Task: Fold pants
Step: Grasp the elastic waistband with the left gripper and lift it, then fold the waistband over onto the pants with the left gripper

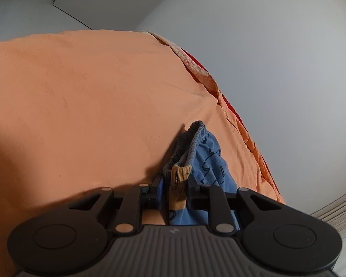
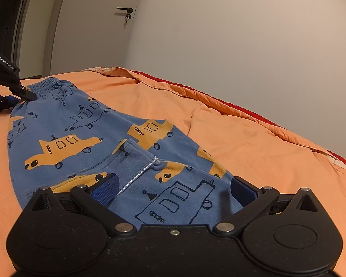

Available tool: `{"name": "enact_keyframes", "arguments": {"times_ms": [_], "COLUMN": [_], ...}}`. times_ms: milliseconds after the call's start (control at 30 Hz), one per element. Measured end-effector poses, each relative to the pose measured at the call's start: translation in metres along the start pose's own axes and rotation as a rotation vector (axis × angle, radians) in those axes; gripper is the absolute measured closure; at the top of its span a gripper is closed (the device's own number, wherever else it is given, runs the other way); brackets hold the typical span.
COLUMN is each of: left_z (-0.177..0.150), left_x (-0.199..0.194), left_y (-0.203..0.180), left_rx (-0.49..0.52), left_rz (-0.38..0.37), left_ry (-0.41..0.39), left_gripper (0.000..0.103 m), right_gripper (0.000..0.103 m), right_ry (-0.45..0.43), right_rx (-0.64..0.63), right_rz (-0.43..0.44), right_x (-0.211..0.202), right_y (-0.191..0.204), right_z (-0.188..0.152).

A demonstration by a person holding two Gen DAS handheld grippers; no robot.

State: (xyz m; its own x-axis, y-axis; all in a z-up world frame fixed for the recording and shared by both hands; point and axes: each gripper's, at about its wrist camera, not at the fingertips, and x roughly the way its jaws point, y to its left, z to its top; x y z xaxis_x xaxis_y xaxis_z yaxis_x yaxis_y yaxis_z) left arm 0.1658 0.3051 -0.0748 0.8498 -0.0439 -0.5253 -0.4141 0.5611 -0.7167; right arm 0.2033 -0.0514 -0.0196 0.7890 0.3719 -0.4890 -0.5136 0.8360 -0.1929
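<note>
Left hand-held gripper [image 1: 173, 184]: jaws narrow, clamped on the elastic waistband [image 1: 191, 143] of the pants [image 2: 85, 138]. In the left wrist view a bunch of blue and yellow cloth stands up between the fingers. In the right wrist view the same gripper [image 2: 28, 97] sits at the far left of the bed, its tip on the waist end.

Pants: blue, printed with yellow cars, lying mostly flat on the orange bed sheet [image 2: 242, 143]. They run from the waistband at far left toward the near edge of the bed, under the right gripper. A pocket flap with a white zipper [image 2: 138, 175] sits raised mid-cloth, just beside the right gripper's left finger.

Right hand-held gripper [image 2: 173, 189]: jaws wide, nothing held. Blue pads [image 2: 103, 189] hover over the leg cloth; cannot tell if they touch it.

Judgement: step in hand is securing the second hold before a fold, early in the task. To do it well:
- lower the right gripper and pinch both layers of the leg, clear of the zipper flap;
- keep the left hold firm so the waist does not slip;
- lift both ends level, keeping the cloth taut.

Risk: catching one layer only leaves the fold crooked.
</note>
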Motion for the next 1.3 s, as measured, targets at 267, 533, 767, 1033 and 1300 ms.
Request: {"name": "enact_keyframes", "arguments": {"times_ms": [267,533,767,1033,1300], "left_z": [-0.007,-0.031,-0.083,-0.158,-0.244], "left_x": [-0.023,-0.055,-0.059,-0.03,-0.003], "left_y": [-0.048,-0.137,-0.211,-0.266,-0.298], "left_rx": [0.166,0.443,0.707,0.93,1.138], "left_rz": [0.048,-0.04,-0.142,-0.222,-0.266], "left_ry": [-0.097,-0.138,-0.116,0.027,0.182], "left_gripper": [0.087,0.087,0.087,0.087,0.087], "right_gripper": [0.001,0.001,0.001,0.001,0.001], "right_ry": [0.002,-0.095,-0.126,-0.057,-0.001], "right_rx": [0.0,0.107,0.123,0.199,0.271], "right_rz": [-0.003,0.052,-0.031,-0.138,-0.245], "right_x": [0.001,-0.026,-0.094,-0.154,-0.166], "right_y": [0.0,-0.027,-0.072,-0.099,-0.137], "right_z": [0.0,0.005,-0.012,-0.061,-0.09]}}
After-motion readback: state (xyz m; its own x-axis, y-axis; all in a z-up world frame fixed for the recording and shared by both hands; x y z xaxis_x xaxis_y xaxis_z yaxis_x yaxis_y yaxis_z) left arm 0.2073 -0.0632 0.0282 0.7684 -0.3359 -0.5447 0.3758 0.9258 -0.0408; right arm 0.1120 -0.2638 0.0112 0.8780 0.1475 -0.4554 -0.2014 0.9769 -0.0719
